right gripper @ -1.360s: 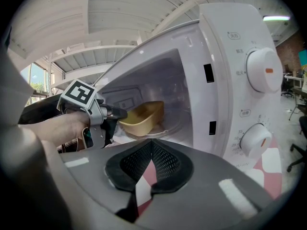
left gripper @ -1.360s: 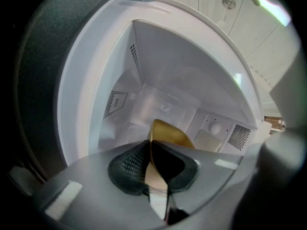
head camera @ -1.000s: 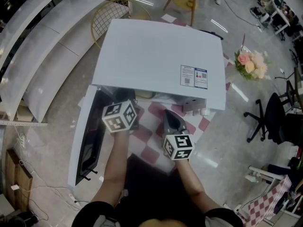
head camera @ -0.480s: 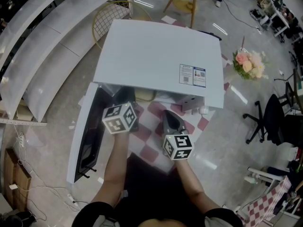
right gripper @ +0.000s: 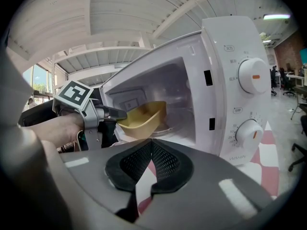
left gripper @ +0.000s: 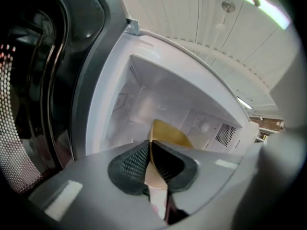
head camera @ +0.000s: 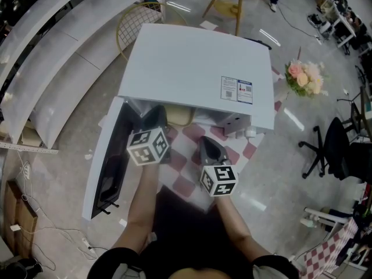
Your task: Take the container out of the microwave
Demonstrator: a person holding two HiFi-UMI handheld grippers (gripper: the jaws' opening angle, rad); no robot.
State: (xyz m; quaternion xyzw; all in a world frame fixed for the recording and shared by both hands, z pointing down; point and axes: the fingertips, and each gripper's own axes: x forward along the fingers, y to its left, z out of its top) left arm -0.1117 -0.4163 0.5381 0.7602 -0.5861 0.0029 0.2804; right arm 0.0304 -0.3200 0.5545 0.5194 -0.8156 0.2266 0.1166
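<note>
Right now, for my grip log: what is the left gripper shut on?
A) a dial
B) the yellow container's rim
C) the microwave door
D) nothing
B: the left gripper has its pads pinched on the rim of the yellow container, at the open mouth of the microwave.

The microwave point(head camera: 197, 68) has a smooth, glossy white shell. Its door point(left gripper: 29, 104), at nine o'clock in the left gripper view, is dark and shiny. The container point(right gripper: 144, 119) looks like matt plastic. The pads point(right gripper: 136, 164) are black and dimpled.
</note>
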